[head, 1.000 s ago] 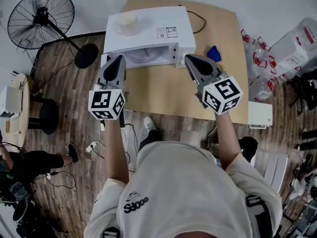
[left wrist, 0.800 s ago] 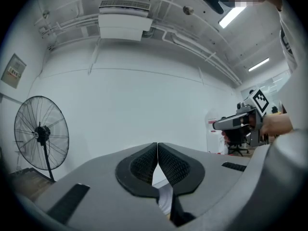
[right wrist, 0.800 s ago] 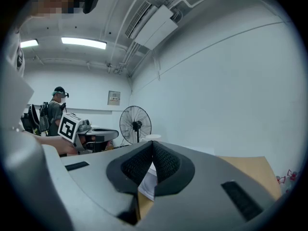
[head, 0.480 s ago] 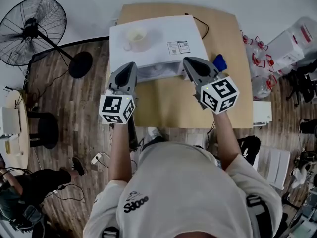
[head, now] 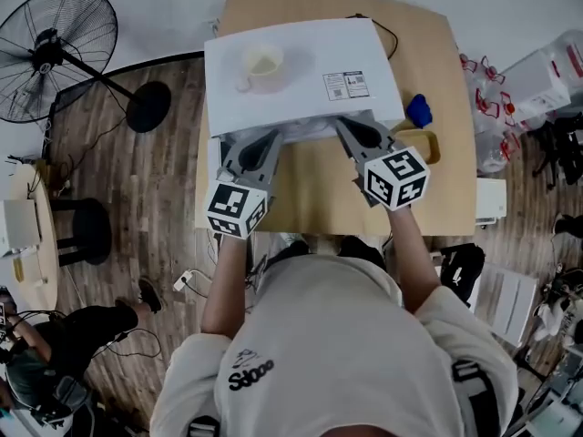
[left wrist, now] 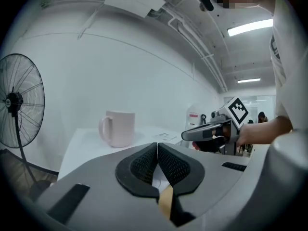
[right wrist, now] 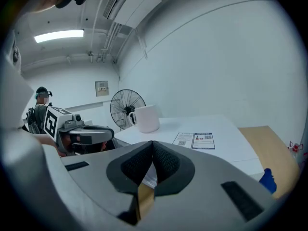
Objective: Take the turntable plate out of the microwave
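The white microwave (head: 301, 71) stands at the back of the wooden table (head: 319, 194), with a pale mug (head: 262, 62) on its top. Only a thin pale strip (head: 305, 132) shows under its front edge, so I cannot make out the turntable plate. My left gripper (head: 264, 141) points at the left part of the microwave's front. My right gripper (head: 344, 124) points at the right part. Both are shut with nothing between the pads. In the left gripper view the shut jaws (left wrist: 158, 150) sit below the mug (left wrist: 118, 128). The right gripper view shows the same (right wrist: 153, 150).
A standing fan (head: 64, 44) is on the floor to the left. A blue object (head: 419, 110) and a tan-rimmed thing (head: 421, 144) lie on the table right of the microwave. Clear bags (head: 483, 98) sit beyond the table's right edge.
Both grippers have moved forward and down, from in front of the table to the microwave's front edge. Both stayed shut.
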`<state>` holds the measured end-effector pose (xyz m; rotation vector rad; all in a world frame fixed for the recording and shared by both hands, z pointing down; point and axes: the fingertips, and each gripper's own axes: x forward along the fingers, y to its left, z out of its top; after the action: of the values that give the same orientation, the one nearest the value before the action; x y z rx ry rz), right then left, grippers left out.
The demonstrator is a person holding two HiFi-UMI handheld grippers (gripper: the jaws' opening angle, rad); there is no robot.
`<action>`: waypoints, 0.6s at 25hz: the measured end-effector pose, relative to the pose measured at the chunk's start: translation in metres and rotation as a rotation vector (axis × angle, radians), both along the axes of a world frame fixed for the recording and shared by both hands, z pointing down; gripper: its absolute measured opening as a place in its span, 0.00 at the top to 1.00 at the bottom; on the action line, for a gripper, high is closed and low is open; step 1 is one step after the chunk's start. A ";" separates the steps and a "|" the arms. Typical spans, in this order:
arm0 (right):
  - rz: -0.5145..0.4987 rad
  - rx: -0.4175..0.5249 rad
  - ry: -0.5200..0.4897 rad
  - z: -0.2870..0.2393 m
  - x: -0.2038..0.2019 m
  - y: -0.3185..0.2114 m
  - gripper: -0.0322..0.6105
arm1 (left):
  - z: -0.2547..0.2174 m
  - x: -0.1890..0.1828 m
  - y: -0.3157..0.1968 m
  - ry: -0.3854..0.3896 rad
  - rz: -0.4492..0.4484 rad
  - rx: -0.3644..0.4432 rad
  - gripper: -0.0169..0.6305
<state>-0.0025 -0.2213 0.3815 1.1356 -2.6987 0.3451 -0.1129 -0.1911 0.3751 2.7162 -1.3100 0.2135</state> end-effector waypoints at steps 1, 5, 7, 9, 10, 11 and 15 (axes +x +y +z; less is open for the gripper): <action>-0.011 -0.015 -0.005 0.007 -0.001 -0.002 0.94 | 0.007 0.001 0.001 0.003 -0.010 -0.021 0.95; -0.074 -0.071 0.001 0.036 0.001 -0.006 0.94 | 0.045 0.007 0.004 0.014 -0.088 -0.109 0.95; -0.093 -0.074 0.033 0.049 0.002 -0.010 0.94 | 0.073 0.008 0.003 0.012 -0.125 -0.179 0.94; -0.110 -0.060 0.083 0.060 0.002 -0.013 0.94 | 0.099 0.005 -0.002 0.072 -0.164 -0.267 0.94; -0.121 -0.059 0.099 0.065 0.000 -0.015 0.94 | 0.111 0.002 -0.007 0.119 -0.186 -0.308 0.94; -0.129 -0.065 0.103 0.071 -0.002 -0.017 0.94 | 0.121 -0.001 -0.012 0.167 -0.213 -0.345 0.93; -0.125 -0.106 0.095 0.098 -0.007 -0.027 0.94 | 0.155 -0.014 -0.032 0.304 -0.330 -0.442 0.76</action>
<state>-0.0092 -0.2479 0.4792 0.9258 -2.6188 0.3977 -0.1274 -0.2233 0.5297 2.0431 -1.3952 0.0456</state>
